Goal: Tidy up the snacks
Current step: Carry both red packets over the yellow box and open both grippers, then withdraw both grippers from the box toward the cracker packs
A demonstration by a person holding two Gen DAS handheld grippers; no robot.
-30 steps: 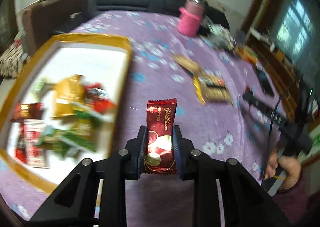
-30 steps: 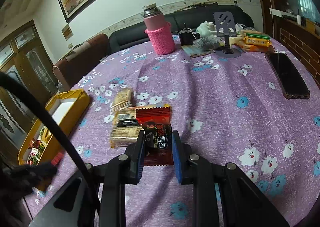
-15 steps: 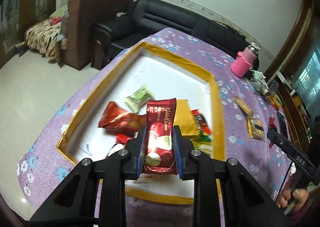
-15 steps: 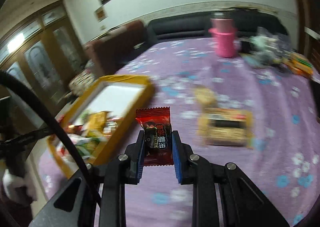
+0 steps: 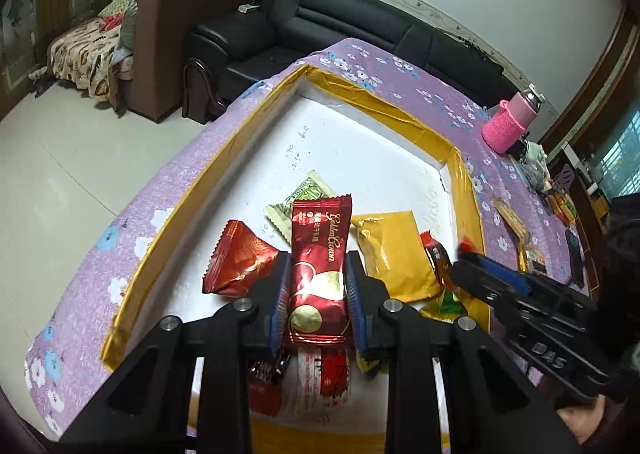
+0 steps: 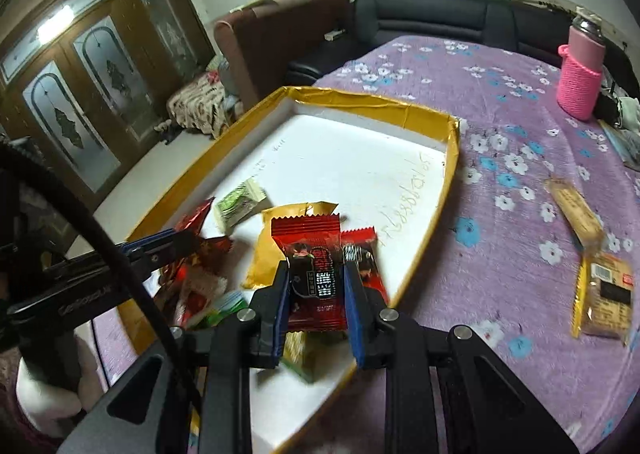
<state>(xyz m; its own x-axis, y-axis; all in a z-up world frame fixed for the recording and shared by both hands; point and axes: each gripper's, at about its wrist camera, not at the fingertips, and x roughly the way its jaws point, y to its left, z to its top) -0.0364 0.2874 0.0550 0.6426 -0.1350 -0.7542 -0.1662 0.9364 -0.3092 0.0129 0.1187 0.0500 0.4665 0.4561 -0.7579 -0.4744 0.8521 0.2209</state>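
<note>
My left gripper (image 5: pixel 316 294) is shut on a dark red Golden Crown snack packet (image 5: pixel 318 254) and holds it above the white tray with yellow rim (image 5: pixel 360 149). My right gripper (image 6: pixel 316 286) is shut on a red snack packet with black label (image 6: pixel 312 254) above the same tray (image 6: pixel 450 173), near its right rim. Several snacks lie in the tray: a yellow packet (image 5: pixel 394 254), a red foil packet (image 5: pixel 236 262), a green packet (image 5: pixel 304 193). The right gripper shows in the left wrist view (image 5: pixel 480 270).
The tray sits on a purple flowered tablecloth (image 6: pixel 500 125). Two tan biscuit packets (image 6: pixel 604 294) (image 6: pixel 576 209) lie on the cloth right of the tray. A pink flask (image 6: pixel 580 69) stands at the back. A black sofa (image 5: pixel 360 33) and a brown armchair (image 5: pixel 176 21) stand beyond the table's edge.
Both grippers have moved left from the cloth to above the tray, each still holding its packet. The right gripper has come in over the tray's right rim.
</note>
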